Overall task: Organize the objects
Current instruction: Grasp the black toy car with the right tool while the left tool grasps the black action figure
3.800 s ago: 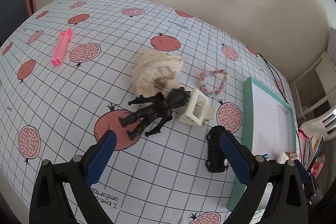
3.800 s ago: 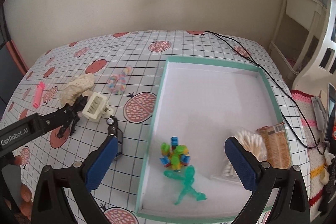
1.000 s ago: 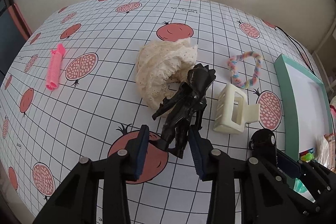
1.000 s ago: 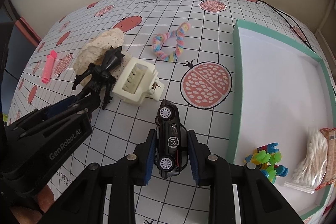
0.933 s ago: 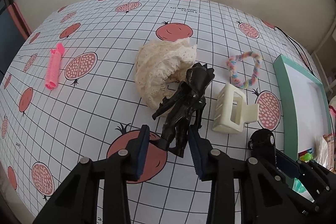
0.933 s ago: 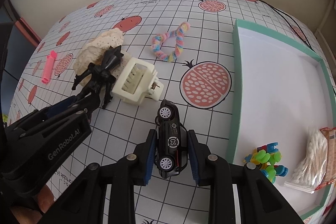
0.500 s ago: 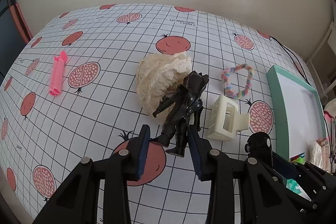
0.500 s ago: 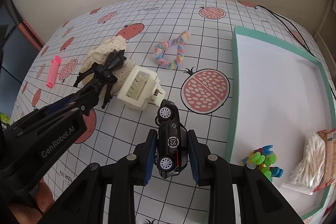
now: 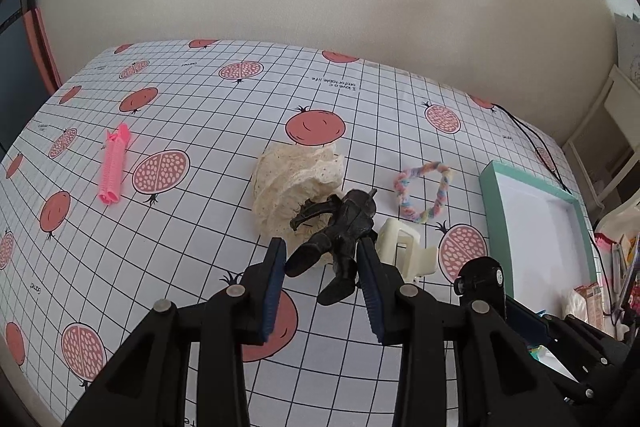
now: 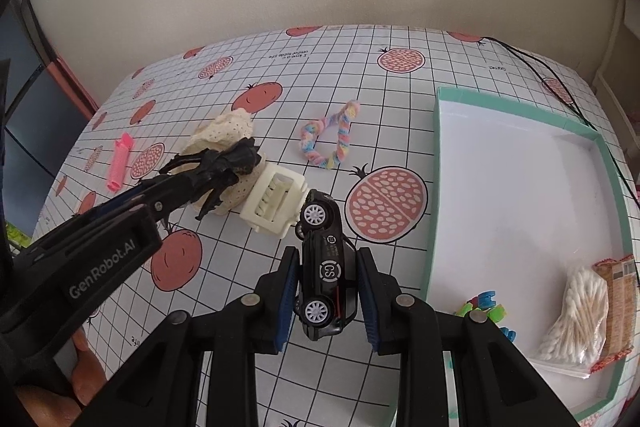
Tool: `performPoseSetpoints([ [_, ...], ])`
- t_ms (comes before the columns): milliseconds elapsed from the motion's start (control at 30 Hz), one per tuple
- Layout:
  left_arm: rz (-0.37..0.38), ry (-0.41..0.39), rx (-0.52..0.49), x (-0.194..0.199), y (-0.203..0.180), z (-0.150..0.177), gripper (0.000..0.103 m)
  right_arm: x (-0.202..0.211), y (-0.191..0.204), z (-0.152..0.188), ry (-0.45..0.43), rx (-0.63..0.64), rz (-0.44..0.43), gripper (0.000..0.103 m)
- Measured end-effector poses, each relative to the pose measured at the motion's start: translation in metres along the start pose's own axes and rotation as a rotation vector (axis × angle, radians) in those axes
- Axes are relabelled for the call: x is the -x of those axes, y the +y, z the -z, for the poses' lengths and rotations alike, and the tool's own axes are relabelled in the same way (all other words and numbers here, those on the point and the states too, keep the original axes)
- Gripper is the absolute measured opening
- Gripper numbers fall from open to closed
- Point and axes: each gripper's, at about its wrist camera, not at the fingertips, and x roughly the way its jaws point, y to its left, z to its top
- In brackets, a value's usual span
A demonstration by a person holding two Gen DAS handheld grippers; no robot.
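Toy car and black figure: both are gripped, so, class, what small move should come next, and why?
Probably carry the right gripper, shut on the toy car, rightward over the teal tray, then release. The tray already holds small items, it lies close to that side, and the left gripper holds the black figure clear of the path.

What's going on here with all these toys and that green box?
A person is tidying small items off a pomegranate-print tablecloth with two handheld claws. The left claw is shut on a black action figure, and the right claw is shut on a black toy car; both appear lifted. A cream hair clip, a pastel scrunchie and a pink hair roller lie on the cloth. The green-rimmed box holds cotton swabs and colourful blocks.
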Motion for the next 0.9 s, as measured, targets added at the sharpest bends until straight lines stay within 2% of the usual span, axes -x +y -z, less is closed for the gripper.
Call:
performPoseSetpoints([
  [633, 0.047, -0.097, 0.078, 0.024, 0.007, -0.008, 0.038, 0.008, -0.002, -0.002, -0.033, -0.007, 0.002, 0.031],
  [900, 0.074, -0.147, 0.121, 0.04, 0.011, -0.013, 0.038, 0.018, -0.002, -0.005, -0.079, -0.003, -0.004, 0.031],
])
